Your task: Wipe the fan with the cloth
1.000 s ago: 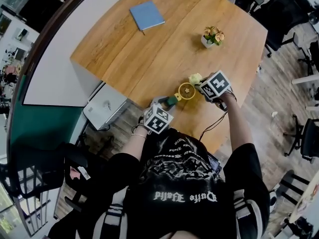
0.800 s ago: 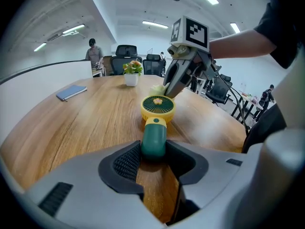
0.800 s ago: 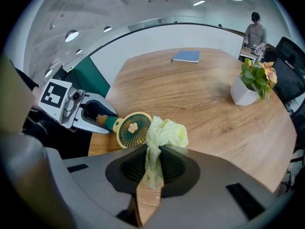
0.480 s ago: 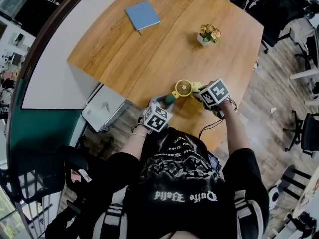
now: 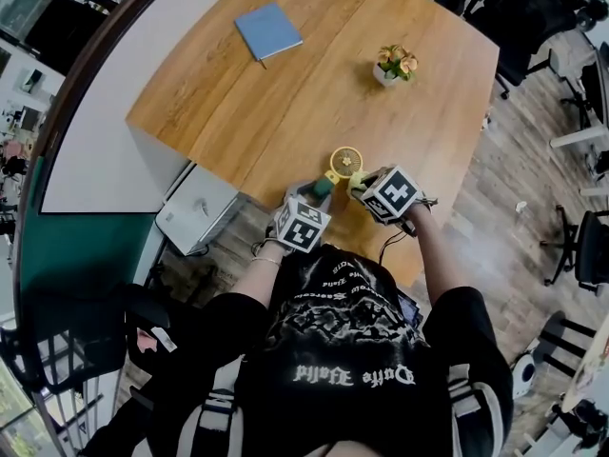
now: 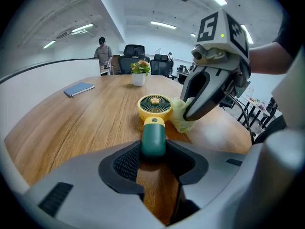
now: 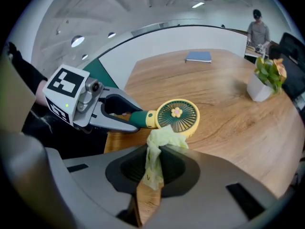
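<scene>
Your left hand-held gripper (image 6: 153,160) is clamped on the green handle of the fan (image 6: 155,109). The yellow fan head sits over the desk (image 6: 71,123), near its front edge. Your right hand-held gripper (image 7: 153,173) pinches the pale green cloth (image 7: 161,141), and the bunched cloth touches the rim of the fan head. A blue notebook (image 5: 268,31) and a potted plant (image 5: 395,65) sit farther back, well apart.

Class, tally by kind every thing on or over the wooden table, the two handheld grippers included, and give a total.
Grippers: 2, the left gripper and the right gripper
Fan: 1
Cloth: 1
Blue notebook: 1
Potted plant: 1
Total: 6
</scene>
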Motion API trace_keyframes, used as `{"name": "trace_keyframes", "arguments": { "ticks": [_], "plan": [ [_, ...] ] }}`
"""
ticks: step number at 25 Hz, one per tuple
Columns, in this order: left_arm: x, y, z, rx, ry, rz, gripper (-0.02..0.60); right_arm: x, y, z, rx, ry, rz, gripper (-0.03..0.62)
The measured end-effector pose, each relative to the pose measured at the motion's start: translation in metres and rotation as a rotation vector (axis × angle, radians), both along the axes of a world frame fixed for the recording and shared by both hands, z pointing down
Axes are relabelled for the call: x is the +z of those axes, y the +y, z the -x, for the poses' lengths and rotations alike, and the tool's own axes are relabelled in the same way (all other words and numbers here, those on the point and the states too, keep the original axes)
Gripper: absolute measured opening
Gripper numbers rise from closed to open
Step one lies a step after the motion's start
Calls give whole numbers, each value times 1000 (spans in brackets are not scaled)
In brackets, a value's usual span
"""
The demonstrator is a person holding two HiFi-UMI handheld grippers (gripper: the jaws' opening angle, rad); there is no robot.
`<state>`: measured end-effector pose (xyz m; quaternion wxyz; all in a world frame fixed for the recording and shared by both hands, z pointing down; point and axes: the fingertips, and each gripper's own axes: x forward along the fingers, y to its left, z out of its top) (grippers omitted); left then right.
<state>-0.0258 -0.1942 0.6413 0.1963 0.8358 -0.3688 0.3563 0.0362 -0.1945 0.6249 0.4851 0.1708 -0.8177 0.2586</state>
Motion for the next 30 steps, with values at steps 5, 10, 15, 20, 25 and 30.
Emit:
{"name": "trace_keyframes", "arguments": {
  "ticks": [5, 10, 15, 20, 25, 30],
  "plan": [
    [0, 0, 0, -11, 5, 1, 183, 1, 1, 16, -140, 70, -82, 64],
    [-1, 1, -3, 8, 6, 0, 181, 0, 3, 35, -292, 71, -142, 64],
    [-2, 4, -5, 48, 58, 57, 181, 4, 10, 33, -425, 98, -167, 64],
    [-6, 9, -5, 84, 116, 62, 183, 6, 23, 39, -579, 97, -204, 64],
    [-8, 18, -4, 117, 138, 140, 202, 6, 38, 43, -695, 95, -195, 64],
    [-16, 22, -6, 77, 224, 211, 341, -3, 47, 19, -621, 59, -93, 64]
  ]
}}
